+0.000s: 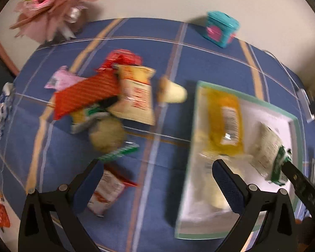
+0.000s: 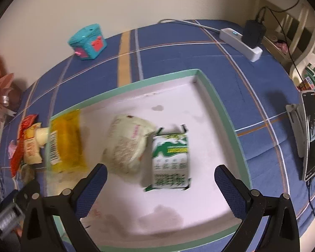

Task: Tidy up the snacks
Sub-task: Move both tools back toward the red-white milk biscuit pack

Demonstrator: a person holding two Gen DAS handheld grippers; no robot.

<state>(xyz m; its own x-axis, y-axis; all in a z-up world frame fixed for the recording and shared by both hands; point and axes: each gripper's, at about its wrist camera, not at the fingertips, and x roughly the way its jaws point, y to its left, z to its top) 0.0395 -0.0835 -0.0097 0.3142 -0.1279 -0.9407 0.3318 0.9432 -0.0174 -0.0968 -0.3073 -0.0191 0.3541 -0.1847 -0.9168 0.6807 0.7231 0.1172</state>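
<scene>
Over the blue plaid cloth, the left gripper (image 1: 155, 180) hovers with fingers spread wide, empty, between the snack pile (image 1: 107, 96) and the green-rimmed tray (image 1: 199, 113). Its view alone shows the pile whole (blurred). Rightward, the right gripper (image 2: 160, 187) gapes above the tray (image 2: 220, 109), where a yellow packet (image 2: 67, 142), pale bun (image 2: 128, 145) and green-white packet (image 2: 171, 159) lie.

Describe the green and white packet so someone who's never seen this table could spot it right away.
Find the shallow white tray with the mint-green rim on the blue striped tablecloth. Three snacks lie inside; the green and white packet is the rightmost, beside a pale round bun bag. It alone is flat, rectangular and printed with green lettering.
</scene>
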